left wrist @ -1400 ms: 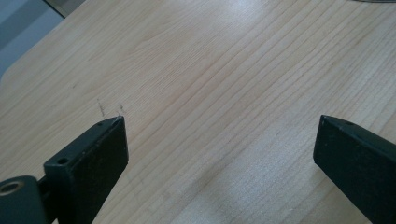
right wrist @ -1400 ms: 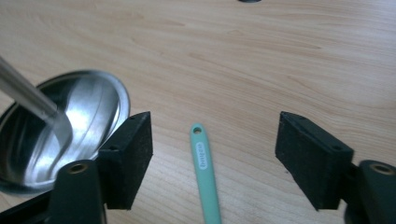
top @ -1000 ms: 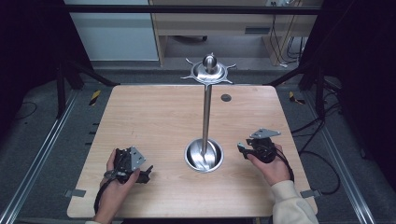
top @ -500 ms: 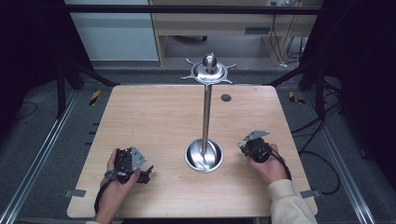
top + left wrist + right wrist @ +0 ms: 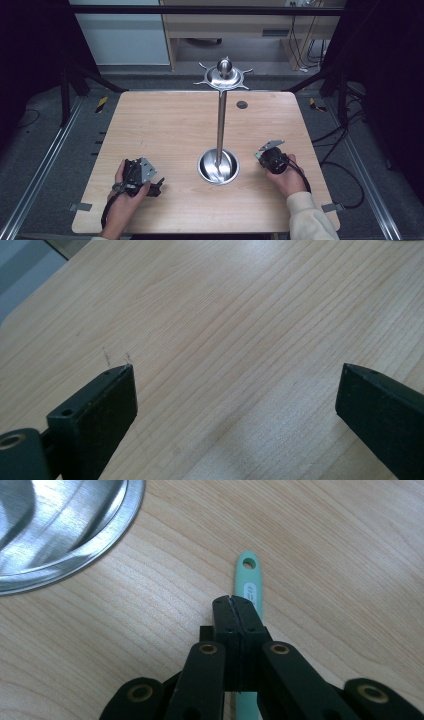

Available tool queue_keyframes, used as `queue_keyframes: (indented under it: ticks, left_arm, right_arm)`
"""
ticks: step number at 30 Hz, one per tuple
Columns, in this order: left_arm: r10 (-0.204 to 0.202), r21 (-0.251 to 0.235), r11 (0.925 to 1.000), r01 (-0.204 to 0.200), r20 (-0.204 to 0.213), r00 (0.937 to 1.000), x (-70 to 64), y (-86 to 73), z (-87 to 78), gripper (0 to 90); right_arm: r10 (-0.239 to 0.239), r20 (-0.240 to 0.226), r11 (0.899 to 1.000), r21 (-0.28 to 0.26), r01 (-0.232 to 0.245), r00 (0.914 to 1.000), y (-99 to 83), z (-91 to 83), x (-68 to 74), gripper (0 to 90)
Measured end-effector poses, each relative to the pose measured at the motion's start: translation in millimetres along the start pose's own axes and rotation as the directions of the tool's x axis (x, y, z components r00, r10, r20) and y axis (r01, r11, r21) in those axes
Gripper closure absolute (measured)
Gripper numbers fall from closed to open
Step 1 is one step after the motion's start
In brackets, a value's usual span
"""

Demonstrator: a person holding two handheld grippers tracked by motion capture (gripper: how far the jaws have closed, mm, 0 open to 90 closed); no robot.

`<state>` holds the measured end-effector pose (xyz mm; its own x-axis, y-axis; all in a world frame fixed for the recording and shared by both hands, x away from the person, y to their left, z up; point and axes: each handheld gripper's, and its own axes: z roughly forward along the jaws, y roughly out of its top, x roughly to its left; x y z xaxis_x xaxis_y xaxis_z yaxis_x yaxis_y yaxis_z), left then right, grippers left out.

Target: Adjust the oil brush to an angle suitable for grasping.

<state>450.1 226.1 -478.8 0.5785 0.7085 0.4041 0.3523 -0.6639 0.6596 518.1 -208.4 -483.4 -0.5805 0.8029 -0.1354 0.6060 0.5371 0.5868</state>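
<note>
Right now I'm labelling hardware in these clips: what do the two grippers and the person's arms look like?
Both are black. The left gripper carries a grey three-cornered plate and trails a dark cable; its fingers are flat black blocks with small screw holes. The right gripper has brass-coloured pivot pins, a similar grey plate and a black cable. A light-coloured sleeve covers the right forearm.

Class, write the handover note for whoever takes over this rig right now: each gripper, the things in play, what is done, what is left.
Left gripper: open, holding nothing, low over bare table.
Right gripper: fingers shut; whether they pinch the mint-green handle lying beneath them cannot be told.
Steel stand: upright mid-table, its round base beside the right gripper.
Done: right gripper brought onto the handle.
Left: probably lifting it toward the stand; nothing hangs there yet.
</note>
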Motion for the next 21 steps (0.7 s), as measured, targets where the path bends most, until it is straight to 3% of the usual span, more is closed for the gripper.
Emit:
queue_keyframes:
  ticks: [7, 13, 17, 21]
  left_arm:
    - [0.001, 0.0, 1.0, -0.001, -0.001, 1.0, -0.3, 0.0, 0.0, 2.7]
    - [0.002, 0.001, 1.0, -0.002, -0.001, 1.0, -0.7, 0.1, 0.2, 2.7]
    - [0.005, 0.004, 1.0, -0.005, 0.0, 1.0, -1.6, 0.3, 0.0, 2.7]
    - [0.002, 0.003, 1.0, -0.002, 0.002, 1.0, -2.1, -0.3, -1.0, 2.7]
  right_arm:
    - [0.004, 0.041, 1.0, 0.012, -0.004, 0.9991, -0.4, -0.9, -2.2, 90.0]
    - [0.042, 0.073, 0.999, 0.011, -0.043, 0.9965, -1.6, -2.5, -7.3, 90.0]
    - [0.05, 0.068, 0.999, 0.011, -0.051, 0.9965, -1.5, -3.0, -6.8, 88.6]
    - [0.059, 0.033, 0.998, 0.019, -0.06, 0.9977, 0.7, -9.1, -7.5, 85.8]
